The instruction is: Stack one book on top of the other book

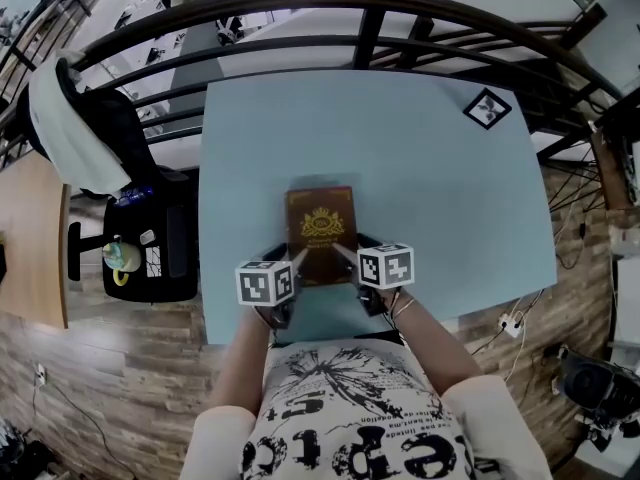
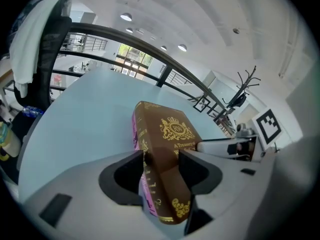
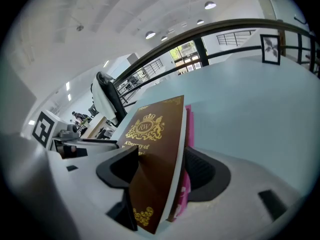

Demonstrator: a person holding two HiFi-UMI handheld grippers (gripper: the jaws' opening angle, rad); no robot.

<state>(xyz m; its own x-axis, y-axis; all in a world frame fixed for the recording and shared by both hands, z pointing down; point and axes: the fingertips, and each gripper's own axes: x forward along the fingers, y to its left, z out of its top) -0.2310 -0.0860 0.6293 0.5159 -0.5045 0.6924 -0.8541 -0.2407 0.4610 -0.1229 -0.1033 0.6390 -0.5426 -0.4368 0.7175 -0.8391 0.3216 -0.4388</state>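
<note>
A brown book [image 1: 320, 230] with gold print lies flat near the front edge of the light blue table [image 1: 430, 188]. In the gripper views a pink book [image 2: 135, 131] [image 3: 188, 121] shows directly beneath the brown book [image 2: 170, 129] [image 3: 155, 129]. My left gripper [image 1: 293, 260] [image 2: 161, 166] is at the stack's near left corner, its pads pressed against the cover and spine side. My right gripper [image 1: 346, 254] [image 3: 161, 171] straddles the near right corner with both books between its jaws, standing wide and not clearly pressing. The pink book is hidden in the head view.
A printed marker tag [image 1: 487, 108] lies at the table's far right corner. A black curved railing [image 1: 370, 18] runs behind the table. A chair with a white garment [image 1: 75, 128] and a black cart with small items [image 1: 150, 253] stand to the left.
</note>
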